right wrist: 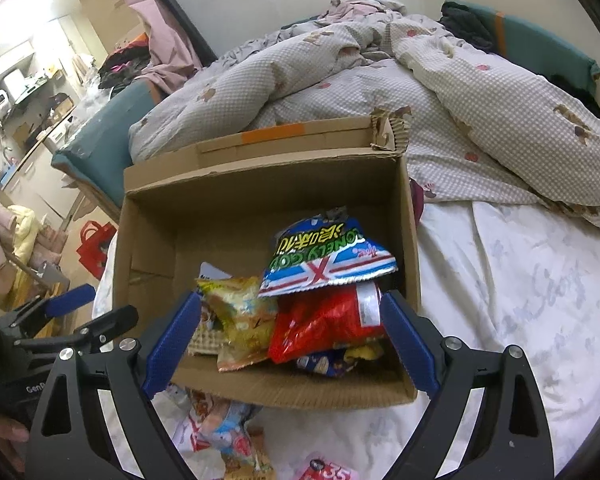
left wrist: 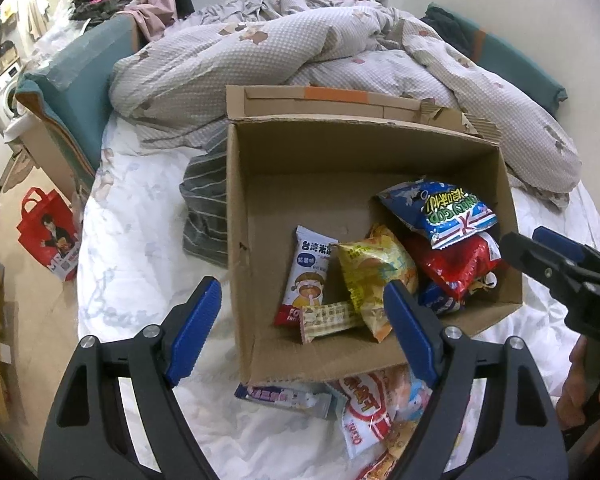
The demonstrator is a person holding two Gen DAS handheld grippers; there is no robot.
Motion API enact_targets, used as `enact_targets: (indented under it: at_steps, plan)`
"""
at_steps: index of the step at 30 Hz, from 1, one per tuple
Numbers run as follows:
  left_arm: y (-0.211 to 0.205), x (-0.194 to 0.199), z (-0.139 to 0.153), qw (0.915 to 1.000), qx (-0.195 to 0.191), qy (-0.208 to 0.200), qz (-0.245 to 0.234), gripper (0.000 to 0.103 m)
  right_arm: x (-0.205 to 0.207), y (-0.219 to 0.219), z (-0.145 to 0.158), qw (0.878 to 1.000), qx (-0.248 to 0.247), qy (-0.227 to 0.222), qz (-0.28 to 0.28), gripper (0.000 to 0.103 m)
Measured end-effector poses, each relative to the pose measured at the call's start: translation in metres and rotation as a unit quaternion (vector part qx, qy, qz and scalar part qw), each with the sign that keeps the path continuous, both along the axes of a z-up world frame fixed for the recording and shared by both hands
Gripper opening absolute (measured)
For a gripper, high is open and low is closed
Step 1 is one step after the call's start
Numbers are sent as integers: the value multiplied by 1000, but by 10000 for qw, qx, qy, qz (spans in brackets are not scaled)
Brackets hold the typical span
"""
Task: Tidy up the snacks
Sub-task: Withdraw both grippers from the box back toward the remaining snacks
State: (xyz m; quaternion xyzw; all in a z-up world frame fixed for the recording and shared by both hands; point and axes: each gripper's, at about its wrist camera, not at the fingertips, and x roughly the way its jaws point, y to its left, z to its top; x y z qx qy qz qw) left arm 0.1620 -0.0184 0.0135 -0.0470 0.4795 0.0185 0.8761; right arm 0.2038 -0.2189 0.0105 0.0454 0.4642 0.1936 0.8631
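Note:
An open cardboard box lies on a white bed sheet and holds several snack packs. A blue chip bag lies on a red bag. Beside them are a yellow pack, a white rice-cracker pack and a wafer bar. My left gripper hovers open over the box's near left corner, nothing between its fingers. My right gripper hangs open above the near wall, over the red bag, without touching it. It also shows at the right.
More snack packs lie on the sheet in front of the box. A rumpled checked duvet is piled behind it and striped cloth lies at its left. A red bag stands on the floor.

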Motion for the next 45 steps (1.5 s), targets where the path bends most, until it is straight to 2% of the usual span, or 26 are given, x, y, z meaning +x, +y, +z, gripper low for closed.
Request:
enact_targets:
  at_steps: [8,20,27,35,40,45]
  plan:
    - [10,-24,5,9999,33,41,121,81,-24,-1,7,9999,96,26,102,93]
    - [23,-66,10,9995,22,89,294,81,-60,-18,-2,9981,428,448,-16,93]
    - [27,-84,12,9994,-23,61,342,81,-84,-22,-5,9977,425,531,13,93]
    - [27,-105,2,9990,-52,261,364,81,-107,-25,-13,9956,490,804,-5,93]
    - [27,-116,-6,9985,-59,392,376,81,-117,-23,-32,9910,566,1216,-56,93]
    - [29,-119,-20,9974,-85,583,415,81,-120,-13,-46,9892,425,1403,-5,93]
